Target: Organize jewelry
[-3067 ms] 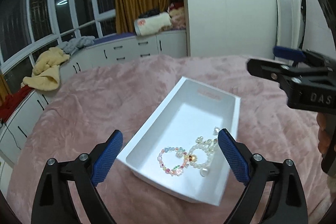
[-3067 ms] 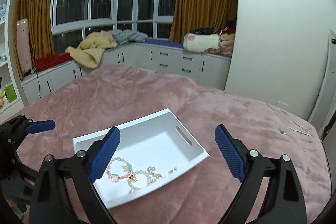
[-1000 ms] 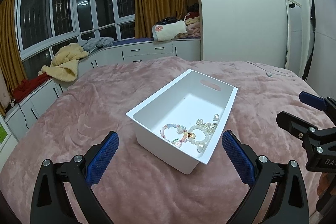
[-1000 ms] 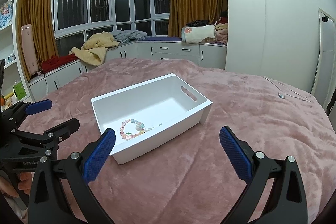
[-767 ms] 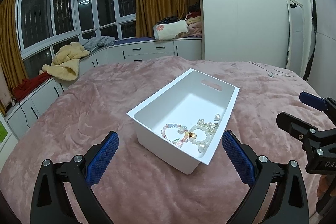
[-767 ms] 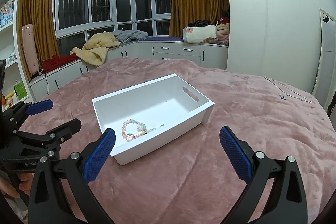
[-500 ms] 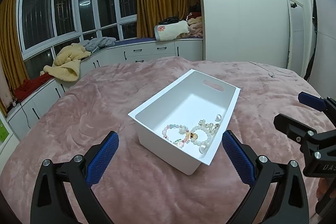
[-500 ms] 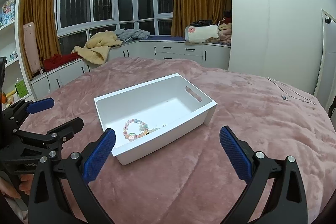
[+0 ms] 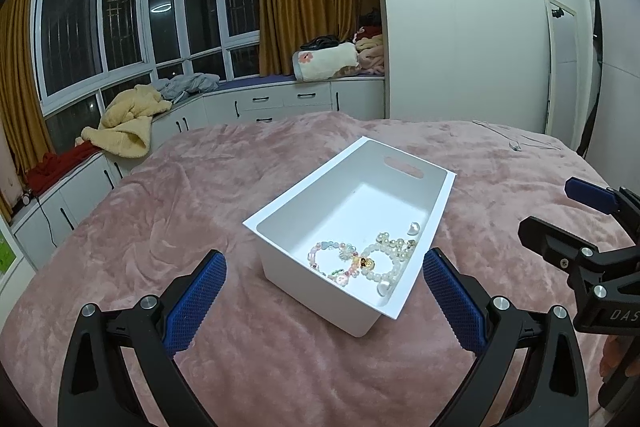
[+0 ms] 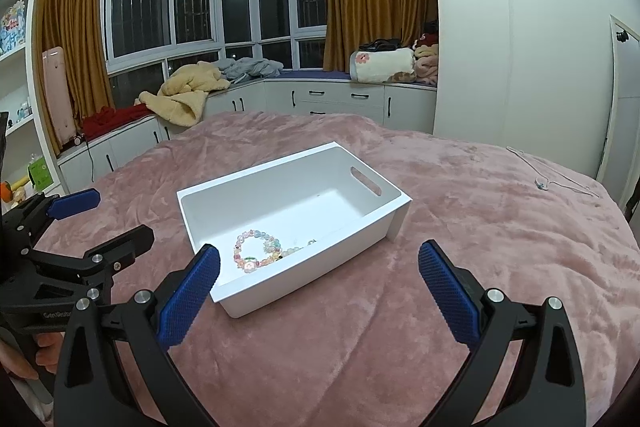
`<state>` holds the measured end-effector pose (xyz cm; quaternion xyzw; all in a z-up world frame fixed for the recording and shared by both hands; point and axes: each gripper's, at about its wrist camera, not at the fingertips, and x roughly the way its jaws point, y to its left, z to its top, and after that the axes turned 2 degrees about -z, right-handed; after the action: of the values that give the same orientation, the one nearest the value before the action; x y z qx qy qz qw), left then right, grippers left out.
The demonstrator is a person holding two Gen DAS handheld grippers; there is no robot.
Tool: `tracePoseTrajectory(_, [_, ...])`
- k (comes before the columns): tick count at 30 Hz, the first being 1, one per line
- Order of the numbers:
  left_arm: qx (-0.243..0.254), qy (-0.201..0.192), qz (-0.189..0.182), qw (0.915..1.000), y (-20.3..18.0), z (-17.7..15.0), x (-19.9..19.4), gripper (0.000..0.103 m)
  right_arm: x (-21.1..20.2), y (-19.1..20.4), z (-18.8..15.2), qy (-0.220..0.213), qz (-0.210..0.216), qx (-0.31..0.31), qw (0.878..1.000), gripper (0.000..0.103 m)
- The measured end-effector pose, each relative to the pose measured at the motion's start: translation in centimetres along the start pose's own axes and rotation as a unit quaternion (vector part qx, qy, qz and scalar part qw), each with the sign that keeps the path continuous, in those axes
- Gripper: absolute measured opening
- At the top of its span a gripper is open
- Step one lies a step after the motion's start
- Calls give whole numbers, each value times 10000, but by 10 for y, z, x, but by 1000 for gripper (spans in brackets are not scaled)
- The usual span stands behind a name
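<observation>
A white rectangular bin (image 9: 308,197) (image 10: 280,163) with a handle slot sits on a pink plush bed cover. Inside lie a pastel bead bracelet (image 9: 333,261) (image 10: 256,253), a pearl bracelet (image 9: 386,259) with a gold charm, and a loose pearl piece (image 9: 414,227). My left gripper (image 9: 322,301) is open and empty, held back from the bin's near corner; it also shows in the right wrist view (image 10: 100,227). My right gripper (image 10: 318,293) is open and empty, near the bin's long side; it also shows in the left wrist view (image 9: 568,215).
The pink bed cover (image 9: 168,211) spreads all around the bin. A thin white cable (image 10: 552,179) lies at the bed's far right. White cabinets with piled blankets (image 10: 188,87) run under the windows behind. A white wardrobe wall (image 9: 460,27) stands at the back right.
Both grippers have pulled back and risen from over the bin, which now lies farther ahead. Over the last second the views only drift slightly. The jewelry stays in the bin.
</observation>
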<state>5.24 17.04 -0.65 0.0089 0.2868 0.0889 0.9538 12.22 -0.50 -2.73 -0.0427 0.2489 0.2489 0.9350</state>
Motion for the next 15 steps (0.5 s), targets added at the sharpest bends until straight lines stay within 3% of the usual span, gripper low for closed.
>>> tracePoseTrajectory(15, [-38, 38, -29, 10000, 1, 0, 3, 100, 3, 2, 0, 15, 21, 4, 10000, 98])
